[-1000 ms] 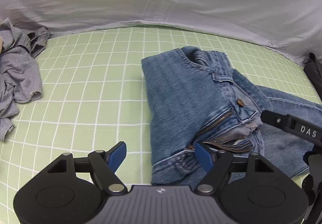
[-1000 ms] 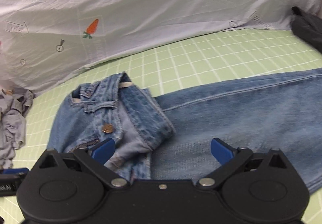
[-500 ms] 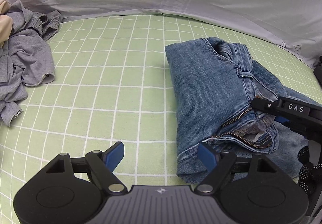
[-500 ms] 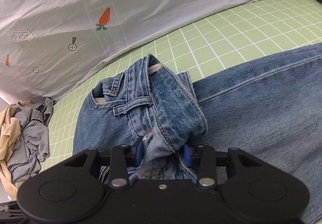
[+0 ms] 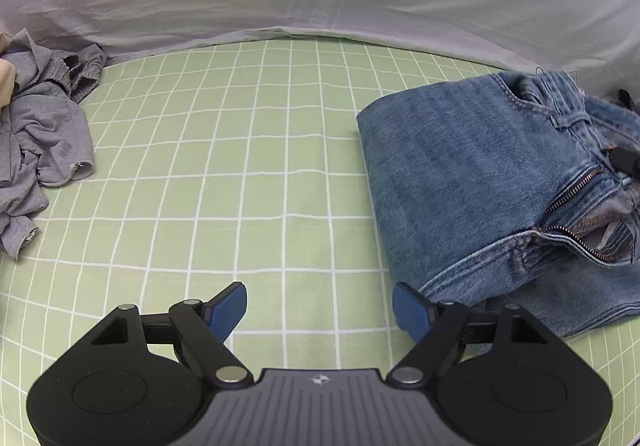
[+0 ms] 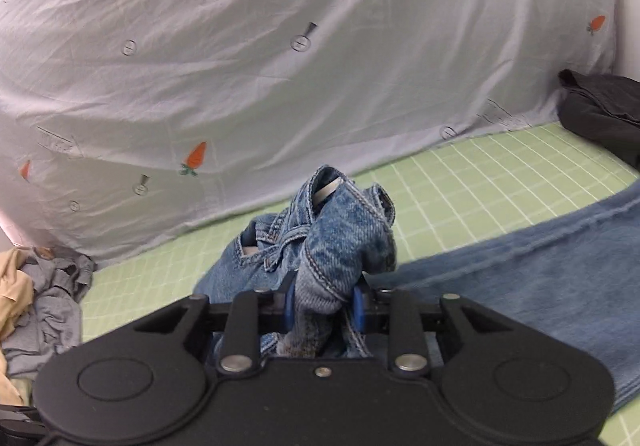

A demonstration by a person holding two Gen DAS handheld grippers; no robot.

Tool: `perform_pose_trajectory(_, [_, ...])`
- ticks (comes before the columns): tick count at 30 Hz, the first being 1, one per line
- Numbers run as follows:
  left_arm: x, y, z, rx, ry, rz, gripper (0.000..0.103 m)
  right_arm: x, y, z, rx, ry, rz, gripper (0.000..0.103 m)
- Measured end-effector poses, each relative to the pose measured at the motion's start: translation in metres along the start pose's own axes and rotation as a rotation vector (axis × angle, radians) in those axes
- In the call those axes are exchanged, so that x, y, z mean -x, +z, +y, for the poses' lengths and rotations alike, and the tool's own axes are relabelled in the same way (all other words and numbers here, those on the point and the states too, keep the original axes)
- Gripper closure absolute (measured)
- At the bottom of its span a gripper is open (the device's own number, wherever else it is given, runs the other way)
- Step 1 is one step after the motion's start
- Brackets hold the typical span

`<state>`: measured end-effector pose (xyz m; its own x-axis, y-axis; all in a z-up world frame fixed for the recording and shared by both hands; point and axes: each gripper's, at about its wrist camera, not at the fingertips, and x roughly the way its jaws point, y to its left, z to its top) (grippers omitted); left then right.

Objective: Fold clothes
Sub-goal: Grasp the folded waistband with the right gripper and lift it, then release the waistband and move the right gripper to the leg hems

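Left wrist view: the left gripper [image 5: 319,306] hangs with its jaws spread wide and empty over the green checked sheet [image 5: 240,165], which lies bare between the grey garment pile [image 5: 40,141] at the left edge and the jeans [image 5: 472,181] heaped at the right, just beside its right finger. Behind, the white carrot-print cloth [image 5: 320,5] closes off the far edge. Only the right wrist view shows the right gripper [image 6: 324,306] clamped on a raised bunch of the jeans' waistband, a leg running right, and a dark garment [image 6: 600,105] in the far right corner.

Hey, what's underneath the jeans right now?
The jeans lie on the green checked sheet, whose grid runs up to their edges. Whatever else sits beneath the denim is covered.
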<state>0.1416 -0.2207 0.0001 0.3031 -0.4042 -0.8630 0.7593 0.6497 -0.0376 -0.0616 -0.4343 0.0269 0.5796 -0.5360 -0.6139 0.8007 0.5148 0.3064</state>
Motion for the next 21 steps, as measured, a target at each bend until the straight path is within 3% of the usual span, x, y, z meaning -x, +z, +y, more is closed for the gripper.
perform_pose_trajectory(2, [0.001, -0.001, -0.006, -0.017, 0.008, 0.000, 0.022, -0.018, -0.017, -0.019, -0.030, -0.065, 0.103, 0.075])
perform_pose_trajectory(4, [0.002, -0.001, -0.012, -0.034, 0.016, 0.000, 0.022, -0.027, -0.036, -0.030, -0.028, -0.117, 0.147, 0.071])
perform_pose_trajectory(7, [0.003, -0.003, -0.021, -0.060, 0.028, -0.001, 0.022, -0.020, -0.039, -0.036, -0.046, -0.120, 0.146, 0.064])
perform_pose_trajectory(11, [0.005, -0.001, -0.031, -0.082, 0.048, -0.007, 0.022, -0.007, -0.031, -0.034, 0.041, -0.175, 0.154, 0.056])
perform_pose_trajectory(13, [0.008, 0.002, -0.035, -0.084, 0.058, -0.020, 0.022, 0.002, -0.029, -0.043, 0.054, -0.190, 0.153, 0.047])
perform_pose_trajectory(17, [0.017, 0.006, -0.046, -0.077, 0.053, -0.047, 0.022, 0.020, -0.031, -0.067, 0.033, -0.261, 0.169, 0.045])
perform_pose_trajectory(21, [0.022, 0.010, -0.069, -0.094, 0.053, -0.062, 0.022, 0.036, -0.030, -0.095, 0.014, -0.312, 0.170, 0.035])
